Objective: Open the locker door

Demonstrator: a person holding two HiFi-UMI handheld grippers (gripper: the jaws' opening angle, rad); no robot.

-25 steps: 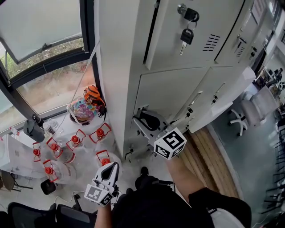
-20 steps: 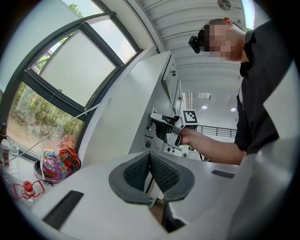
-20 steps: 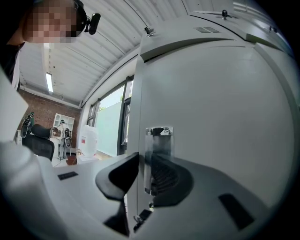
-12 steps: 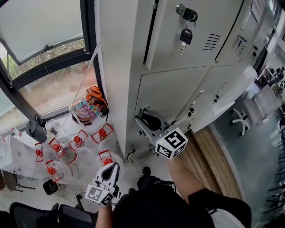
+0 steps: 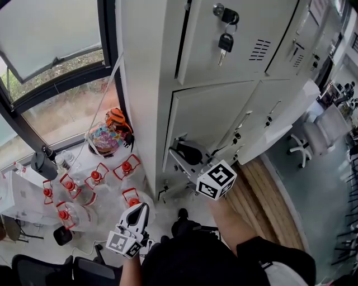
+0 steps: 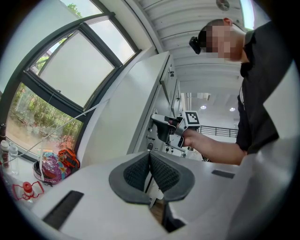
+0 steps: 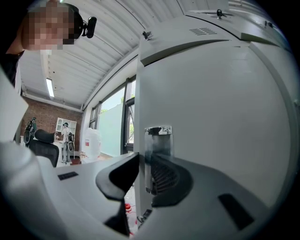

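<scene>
Head view: the right hand-held gripper [image 5: 180,146] meets the lower locker door [image 5: 215,109] at its left edge, while the left hand-held gripper [image 5: 141,209] hangs low. Left gripper view: jaws pressed together, empty. Right gripper view: jaws clamp the door's edge beside its handle plate [image 7: 158,140]

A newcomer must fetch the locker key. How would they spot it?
Find the grey lockers beside the window. On the upper door of the column nearest the window, the key hangs on a ring from the lock. Its black head dangles against the pale door, left of the vent slots.
</scene>
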